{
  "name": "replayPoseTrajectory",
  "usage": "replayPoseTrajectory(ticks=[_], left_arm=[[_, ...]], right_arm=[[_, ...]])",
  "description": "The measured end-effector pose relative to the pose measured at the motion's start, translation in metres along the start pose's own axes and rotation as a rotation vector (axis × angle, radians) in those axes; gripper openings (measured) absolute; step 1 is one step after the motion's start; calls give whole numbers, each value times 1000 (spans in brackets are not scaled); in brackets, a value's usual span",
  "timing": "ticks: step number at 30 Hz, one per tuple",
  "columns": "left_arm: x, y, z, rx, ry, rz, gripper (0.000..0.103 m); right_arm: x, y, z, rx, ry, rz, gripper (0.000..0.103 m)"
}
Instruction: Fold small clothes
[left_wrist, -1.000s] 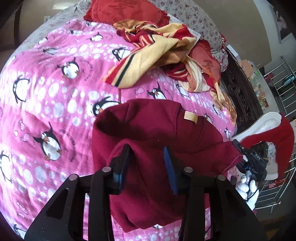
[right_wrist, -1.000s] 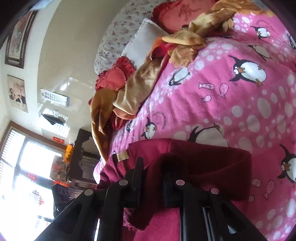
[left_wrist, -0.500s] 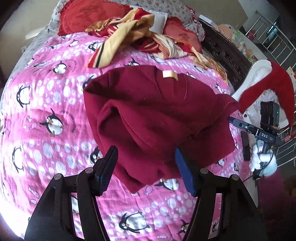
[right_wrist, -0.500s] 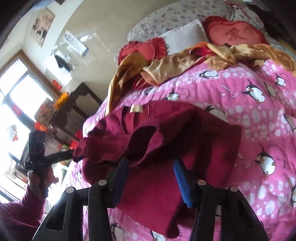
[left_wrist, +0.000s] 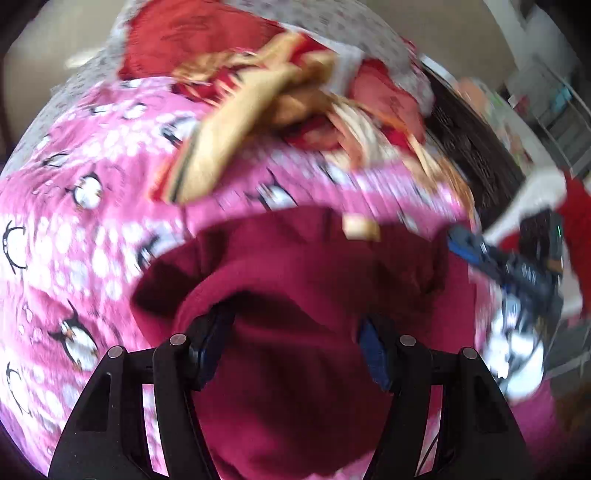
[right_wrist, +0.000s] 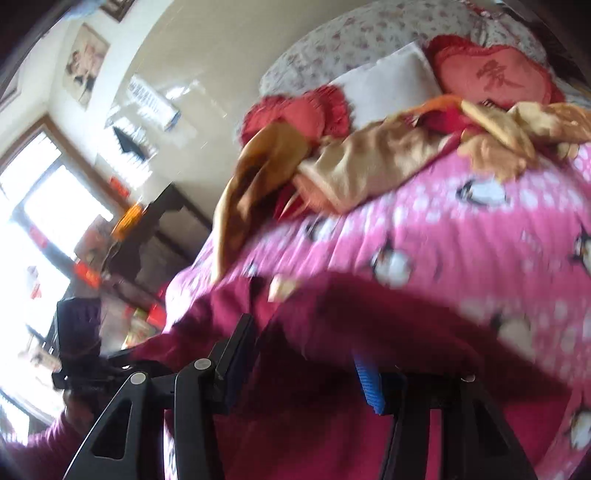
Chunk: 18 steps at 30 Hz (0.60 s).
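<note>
A dark red garment (left_wrist: 295, 280) with a tan neck label (left_wrist: 360, 227) lies bunched on the pink penguin blanket (left_wrist: 74, 229). My left gripper (left_wrist: 291, 350) is open, its jaws wide apart and low over the garment's near part. My right gripper (right_wrist: 306, 358) is also open, close over the same garment (right_wrist: 369, 325); the label shows there too (right_wrist: 282, 288). The right gripper also shows at the right of the left wrist view (left_wrist: 491, 258), at the garment's right edge. Both views are motion-blurred.
A pile of yellow and red clothes (left_wrist: 266, 107) lies at the far side of the bed, by red cushions (right_wrist: 495, 77) and a white pillow (right_wrist: 388, 81). Dark wooden furniture (right_wrist: 162, 236) and a window stand beside the bed.
Both grippers, shut on the garment a second ago, opened and pulled back. Now both have dropped in close over the garment again, jaws still open.
</note>
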<state>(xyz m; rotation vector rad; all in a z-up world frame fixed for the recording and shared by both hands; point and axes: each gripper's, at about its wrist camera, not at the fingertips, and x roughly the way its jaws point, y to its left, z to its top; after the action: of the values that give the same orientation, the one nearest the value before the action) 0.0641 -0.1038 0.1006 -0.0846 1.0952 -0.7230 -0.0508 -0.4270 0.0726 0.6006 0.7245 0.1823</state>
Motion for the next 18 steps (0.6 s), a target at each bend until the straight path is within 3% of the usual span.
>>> replayPoseTrajectory(ticks=[3,6,8,10,12,15,18], left_arm=[[-11,20,14,-112,-37,-34,63],[-18,20,9,-55,-56,1,63],[-8,20,2,-30,-28,25,63],[9,22,-5,-34,22,66,63],[13,25,-14,-34,33,93,63],[-5,32,-29,-45,23,45,63],[-32,38,-51,-13,-6,52,63]], right_arm=[[-7,-3,20,58,-58,-27,50],[-30,4,17,38,-96,-12,51],[-30,13,5,-28,-56,-62,51],[-11,13,-5,-98,21,-180,51],[10,-1,-12,-80,76,-265,51],[7,-9,-10,-39,64,-234,51],[-24,0,-11,-46,37,-188,51]])
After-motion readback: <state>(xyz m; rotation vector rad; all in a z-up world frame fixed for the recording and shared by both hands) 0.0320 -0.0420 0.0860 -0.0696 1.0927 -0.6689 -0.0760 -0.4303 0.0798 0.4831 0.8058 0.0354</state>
